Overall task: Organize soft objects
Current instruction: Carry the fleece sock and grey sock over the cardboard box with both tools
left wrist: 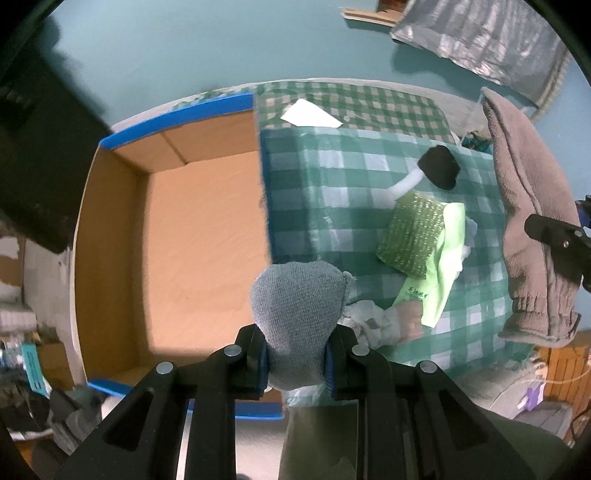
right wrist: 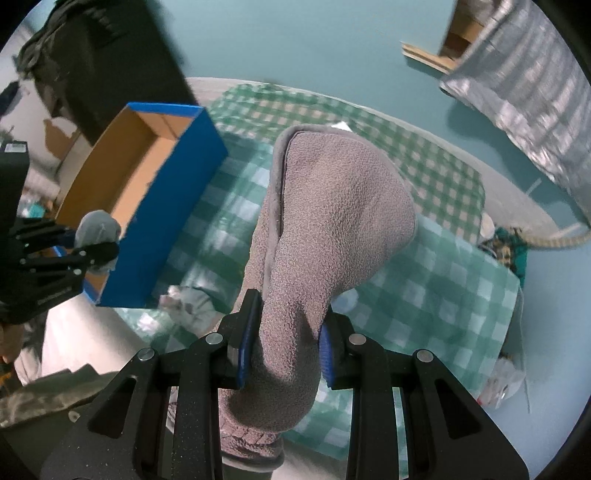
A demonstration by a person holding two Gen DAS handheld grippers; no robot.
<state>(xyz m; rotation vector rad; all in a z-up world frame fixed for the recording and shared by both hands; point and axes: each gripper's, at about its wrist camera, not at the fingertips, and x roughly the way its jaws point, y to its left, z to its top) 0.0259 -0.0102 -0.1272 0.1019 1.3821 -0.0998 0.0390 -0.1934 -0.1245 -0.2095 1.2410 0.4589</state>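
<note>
1. Left gripper (left wrist: 295, 354) is clenched on a grey sock (left wrist: 297, 295), above the right edge of the cardboard box (left wrist: 110, 229)
2. Right gripper (right wrist: 284, 347) is grasping a brown fleece sock (right wrist: 332, 206) above the checkered cloth (right wrist: 443, 280)
3. Green scrubber (left wrist: 412, 232) lies on this cloth

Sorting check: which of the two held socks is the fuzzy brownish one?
The brown fleece sock in the right gripper; the left gripper holds a smaller grey knit sock.

Ahead of the tool a green checked cloth (left wrist: 332, 177) covers the surface, a white paper slip (left wrist: 310, 114) lies on its far part, and a silver quilted cover (left wrist: 487, 33) hangs at the far right against a teal wall (left wrist: 184, 44).
</note>
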